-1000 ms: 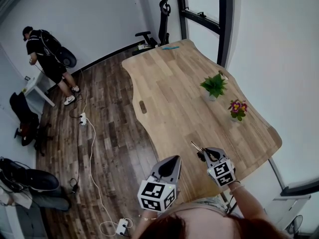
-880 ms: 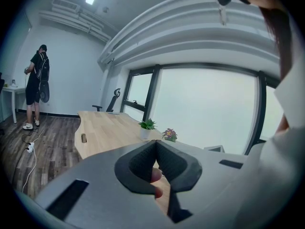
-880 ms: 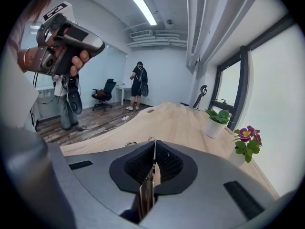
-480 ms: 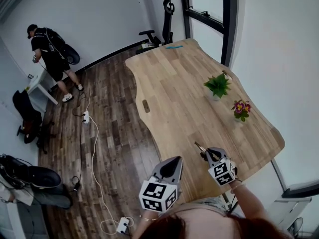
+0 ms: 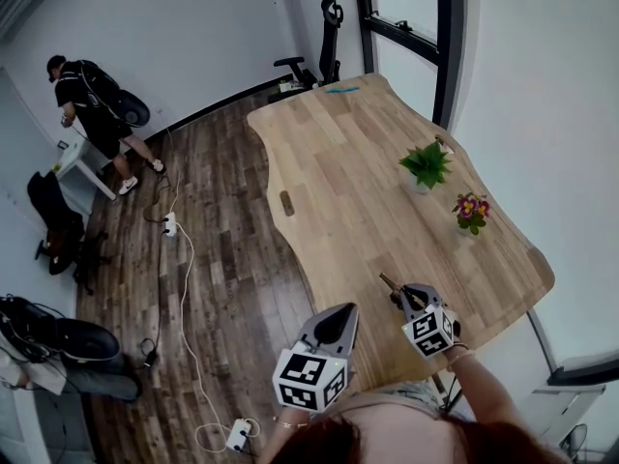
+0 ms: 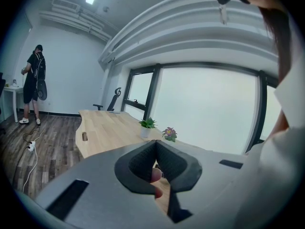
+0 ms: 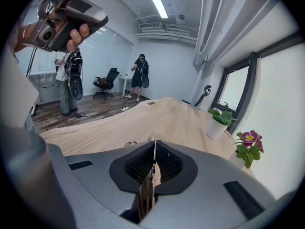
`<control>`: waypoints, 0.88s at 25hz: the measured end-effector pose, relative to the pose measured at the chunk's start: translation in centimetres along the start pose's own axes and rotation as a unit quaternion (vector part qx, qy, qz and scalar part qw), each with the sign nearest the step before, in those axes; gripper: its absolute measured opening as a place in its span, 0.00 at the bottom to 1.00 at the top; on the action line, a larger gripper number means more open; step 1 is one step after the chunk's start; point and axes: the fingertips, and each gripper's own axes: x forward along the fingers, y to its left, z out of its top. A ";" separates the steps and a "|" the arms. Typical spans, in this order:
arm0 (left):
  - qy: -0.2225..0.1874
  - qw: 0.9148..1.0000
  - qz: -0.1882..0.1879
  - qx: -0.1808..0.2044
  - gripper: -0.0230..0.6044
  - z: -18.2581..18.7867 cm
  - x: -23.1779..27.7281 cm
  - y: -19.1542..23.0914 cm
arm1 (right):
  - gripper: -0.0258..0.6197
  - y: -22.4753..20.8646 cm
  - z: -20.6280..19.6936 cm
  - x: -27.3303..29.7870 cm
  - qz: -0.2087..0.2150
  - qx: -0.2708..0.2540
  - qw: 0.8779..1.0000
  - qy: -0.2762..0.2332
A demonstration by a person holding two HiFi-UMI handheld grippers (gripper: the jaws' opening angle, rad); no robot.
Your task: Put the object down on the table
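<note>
Well off at the left of the head view, a person (image 5: 89,104) in dark clothes stood beside a small white table (image 5: 79,162), and a white cable with a power strip (image 5: 170,225) trailed across the dark wood floor. Nearer, the left gripper (image 5: 338,319) hung at the near edge of the wooden table (image 5: 348,191). In the left gripper view, this gripper (image 6: 155,149) had its dark pads pressed together with nothing between them.

Just to its right, the right gripper (image 5: 406,294) was clamped on a thin metal object (image 5: 387,281) that stuck out past the jaw tips, up and to the left, over the near part of the tabletop. Seen in the right gripper view, that gripper (image 7: 153,151) pinched the flat strip of the thin metal object (image 7: 146,190) edge-on. Whether its tip touched the wood could not be told.

Farther right on the table stood a green potted plant (image 5: 427,165) and a pink flowering plant (image 5: 471,208), near each other and well apart from both grippers
</note>
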 end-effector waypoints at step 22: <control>0.001 1.000 -0.004 -0.003 0.04 -0.2 0.1 -0.7 | 0.05 0.2 -1.6 1.3 0.005 -0.014 1.000 0.026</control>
